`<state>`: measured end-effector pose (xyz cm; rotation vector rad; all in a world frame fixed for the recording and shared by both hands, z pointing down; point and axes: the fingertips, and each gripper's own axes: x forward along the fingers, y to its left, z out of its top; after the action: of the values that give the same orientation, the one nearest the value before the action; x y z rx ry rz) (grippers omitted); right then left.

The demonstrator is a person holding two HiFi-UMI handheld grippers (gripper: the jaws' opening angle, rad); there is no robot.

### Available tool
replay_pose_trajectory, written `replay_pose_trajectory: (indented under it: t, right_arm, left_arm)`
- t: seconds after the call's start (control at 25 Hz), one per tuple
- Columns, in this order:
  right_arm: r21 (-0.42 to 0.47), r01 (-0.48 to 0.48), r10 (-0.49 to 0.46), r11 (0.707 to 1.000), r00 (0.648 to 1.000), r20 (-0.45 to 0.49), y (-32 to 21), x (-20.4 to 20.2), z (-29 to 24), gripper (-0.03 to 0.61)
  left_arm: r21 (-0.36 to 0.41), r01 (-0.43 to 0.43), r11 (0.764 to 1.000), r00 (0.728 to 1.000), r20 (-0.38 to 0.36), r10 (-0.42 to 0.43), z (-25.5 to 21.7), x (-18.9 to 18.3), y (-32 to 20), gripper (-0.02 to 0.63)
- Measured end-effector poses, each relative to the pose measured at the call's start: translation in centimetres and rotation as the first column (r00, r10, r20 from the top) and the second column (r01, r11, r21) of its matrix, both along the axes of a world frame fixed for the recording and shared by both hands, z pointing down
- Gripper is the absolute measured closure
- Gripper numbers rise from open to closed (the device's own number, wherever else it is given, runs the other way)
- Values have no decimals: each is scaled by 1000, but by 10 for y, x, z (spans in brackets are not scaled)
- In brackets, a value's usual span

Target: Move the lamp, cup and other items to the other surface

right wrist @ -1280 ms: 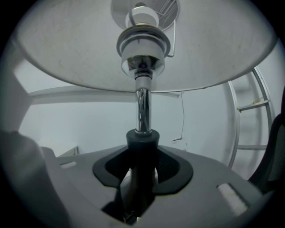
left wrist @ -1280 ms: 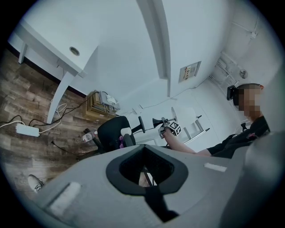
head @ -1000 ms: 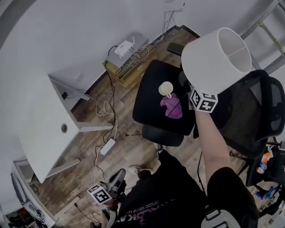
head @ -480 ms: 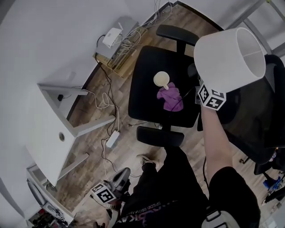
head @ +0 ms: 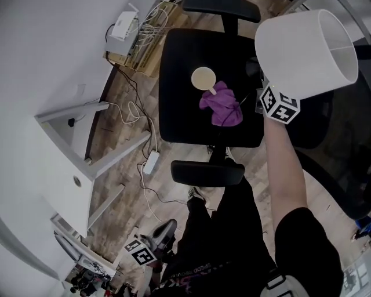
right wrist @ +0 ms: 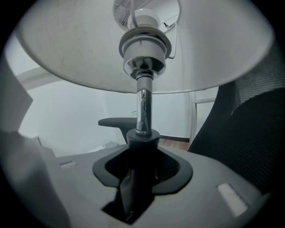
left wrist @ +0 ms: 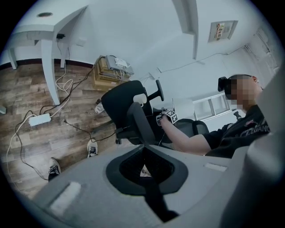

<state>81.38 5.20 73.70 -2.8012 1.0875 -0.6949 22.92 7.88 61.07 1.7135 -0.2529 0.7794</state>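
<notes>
We hold the lamp (head: 304, 52) aloft at the right edge of the black chair seat (head: 179, 87). The right gripper (right wrist: 139, 176) pinches it low on the chrome stem, at the dark collar, with the white shade spreading overhead. The left gripper (left wrist: 150, 196) hangs low by our legs, its jaws pressed together on nothing.

The cup (head: 203, 77) and the purple cloth (head: 220, 105) lie on the seat, touching each other, near its far right part. One armrest (head: 207, 172) bounds the seat on our side and another (head: 223, 8) on the far side. A mesh chair back (head: 342, 145) crowds the lamp's right.

The white desk (head: 35, 174) stands well apart to the left, across wood floor strewn with cables (head: 136, 116) and a power strip (head: 152, 162).
</notes>
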Motion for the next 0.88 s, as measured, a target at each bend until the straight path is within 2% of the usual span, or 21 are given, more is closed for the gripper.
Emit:
replay_pose_trajectory:
  t: [0.4,0.6,0.88]
  right_arm:
    - [-39,-17,20,999,997,72,2,3,87,430]
    - [-31,-2,3,1000,999,47,0,4,94,430]
    - [-57,7,-3,998,998,68,9,-7,98,426]
  left_arm:
    - [-88,-35,995,996,82,42,29,-6,20,618]
    - [-115,-41,993,995,89,51,42,0,21,618]
    - [-129,-41,991,997,59,49,45,10,15,618]
